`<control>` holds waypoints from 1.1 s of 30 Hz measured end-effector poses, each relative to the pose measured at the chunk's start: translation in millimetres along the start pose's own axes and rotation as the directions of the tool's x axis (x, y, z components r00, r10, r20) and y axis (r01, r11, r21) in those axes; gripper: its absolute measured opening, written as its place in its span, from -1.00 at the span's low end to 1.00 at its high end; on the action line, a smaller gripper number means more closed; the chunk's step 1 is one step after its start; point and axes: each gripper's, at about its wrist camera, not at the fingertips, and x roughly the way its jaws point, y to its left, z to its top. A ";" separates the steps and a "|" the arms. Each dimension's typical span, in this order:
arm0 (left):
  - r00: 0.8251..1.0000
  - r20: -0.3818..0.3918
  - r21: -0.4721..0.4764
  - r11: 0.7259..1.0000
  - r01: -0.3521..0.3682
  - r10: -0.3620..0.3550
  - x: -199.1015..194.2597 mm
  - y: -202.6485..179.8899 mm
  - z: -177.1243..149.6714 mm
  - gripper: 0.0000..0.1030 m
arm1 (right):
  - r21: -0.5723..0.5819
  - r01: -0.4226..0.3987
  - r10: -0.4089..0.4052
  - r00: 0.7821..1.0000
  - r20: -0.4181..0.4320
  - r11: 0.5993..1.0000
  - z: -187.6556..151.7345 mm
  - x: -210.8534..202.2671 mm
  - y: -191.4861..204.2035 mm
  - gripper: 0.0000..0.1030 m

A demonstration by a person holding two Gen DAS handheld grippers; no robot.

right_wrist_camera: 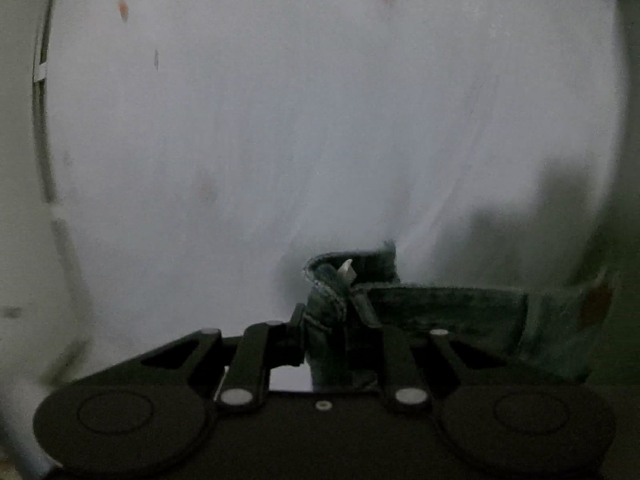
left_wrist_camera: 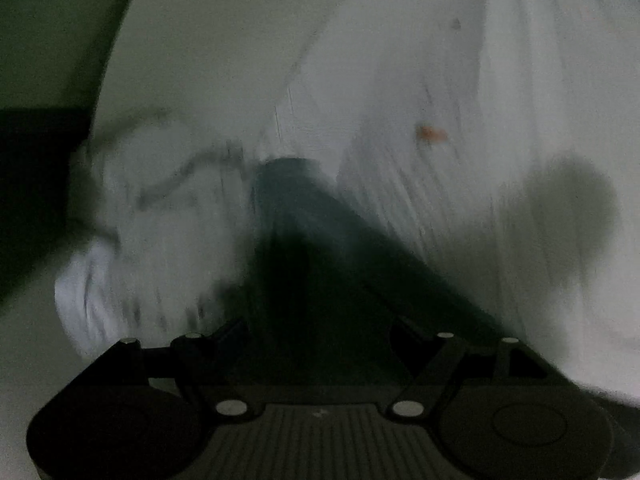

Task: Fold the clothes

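A pale sheet (right_wrist_camera: 280, 120) filled both views, and on it lay the dark denim garment (right_wrist_camera: 460, 312) – its bunched edge pinched in the right gripper (right_wrist_camera: 340, 332) – so a fold looked underway, the next move probably carrying that edge across, while the left gripper's (left_wrist_camera: 316, 320) state stayed unreadable under blur.

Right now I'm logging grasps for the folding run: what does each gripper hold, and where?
The right gripper pinches the dark denim garment at a stitched hem corner. The left gripper has dark fabric between its fingers, but blur hides any grip.
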 end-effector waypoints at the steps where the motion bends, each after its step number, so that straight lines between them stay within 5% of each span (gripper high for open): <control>1: 0.999 -0.034 -0.004 1.000 0.003 -0.003 0.7 -4.4 -17.1 0.54 | -0.093 0.149 -0.149 0.989 0.015 0.984 22.0 -22.6 -14.4 -0.10; 2: 0.997 -0.071 -0.009 1.000 0.001 -0.002 2.7 -9.2 -34.4 0.54 | -0.157 0.280 -0.279 0.960 0.026 0.947 37.3 -39.0 -28.7 0.36; 5: 0.984 -0.176 -0.008 1.000 -0.012 0.010 12.3 -24.4 -83.8 0.54 | -0.193 0.565 -0.567 0.822 0.053 0.802 59.0 -83.2 -90.4 0.39; 7: 0.974 -0.225 0.001 1.000 -0.017 0.016 17.9 -34.1 -107.0 0.54 | -0.099 0.623 -0.625 0.781 0.008 0.776 45.9 -87.6 -123.5 0.38; 13: 0.966 -0.259 -0.005 1.000 -0.017 0.015 45.7 -54.7 -132.5 0.55 | -0.027 0.673 -0.674 0.737 -0.048 0.739 53.4 -99.0 -182.4 0.38; 18: 0.966 -0.256 -0.013 0.999 -0.041 0.037 81.8 -73.5 -118.4 0.55 | 0.068 0.628 -0.620 0.777 -0.109 0.775 62.0 -75.8 -205.1 0.36; 21: 0.969 -0.243 -0.083 0.995 -0.061 0.039 105.7 -69.6 -107.5 0.65 | 0.076 0.666 -0.651 0.743 -0.157 0.742 58.8 -52.2 -209.5 0.34; 26: 0.965 -0.247 -0.188 0.973 -0.132 0.084 146.5 -44.8 -85.7 0.65 | 0.026 0.758 -0.740 0.644 -0.197 0.652 47.0 -18.9 -224.1 0.29; 30: 0.976 -0.208 -0.286 0.950 -0.122 0.062 173.6 -24.3 -63.0 0.65 | 0.078 0.754 -0.729 0.651 -0.211 0.652 43.5 -8.3 -223.8 0.29; 33: 0.980 -0.193 -0.370 0.923 -0.109 0.038 194.6 -9.3 -50.3 0.67 | 0.095 0.775 -0.747 0.629 -0.217 0.625 40.7 5.6 -230.6 0.30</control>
